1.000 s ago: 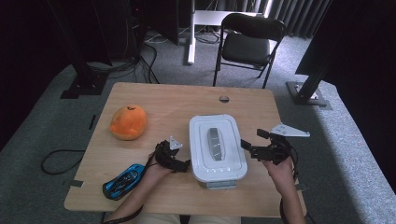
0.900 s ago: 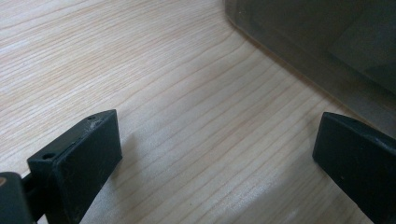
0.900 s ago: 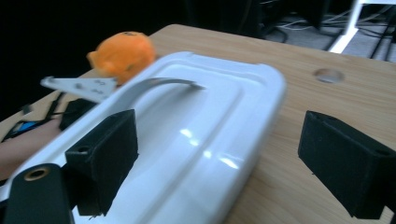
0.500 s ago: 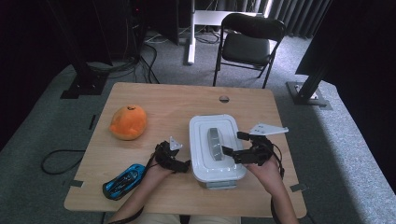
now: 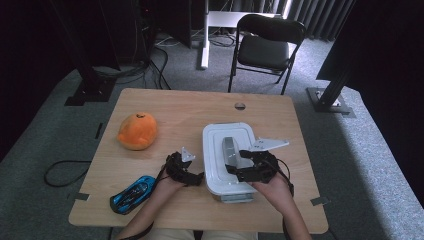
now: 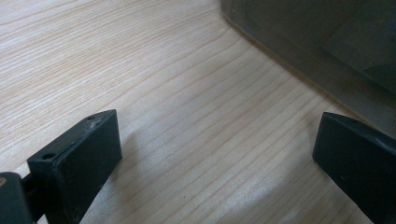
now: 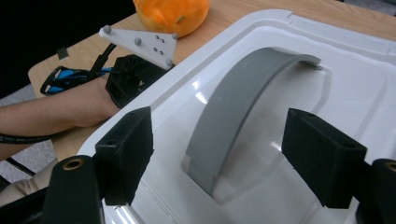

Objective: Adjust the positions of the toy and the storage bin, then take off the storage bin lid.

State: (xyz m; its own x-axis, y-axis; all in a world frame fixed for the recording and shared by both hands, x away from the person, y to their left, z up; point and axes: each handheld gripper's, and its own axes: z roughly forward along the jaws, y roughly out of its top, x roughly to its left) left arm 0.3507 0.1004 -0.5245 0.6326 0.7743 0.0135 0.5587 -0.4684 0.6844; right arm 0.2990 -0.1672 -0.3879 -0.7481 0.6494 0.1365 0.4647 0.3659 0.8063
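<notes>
White lidded container is sitting on the near right part of the wooden table, its lid bearing an arched grey handle along the middle. Over that lid the right gripper is hovering, its jaws straddling the near end of the handle; in the right gripper view the handle is rising between the two pads with a clear gap on either side, so nothing is being gripped. These jaws have just been closing in around the handle without yet pressing on it. Just to the left of the container, the left gripper is resting on the tabletop, its jaws standing wide apart over bare wood beside the container's wall. Farther left an orange plush toy is lying, and a blue toy car is sitting by the near left edge.
</notes>
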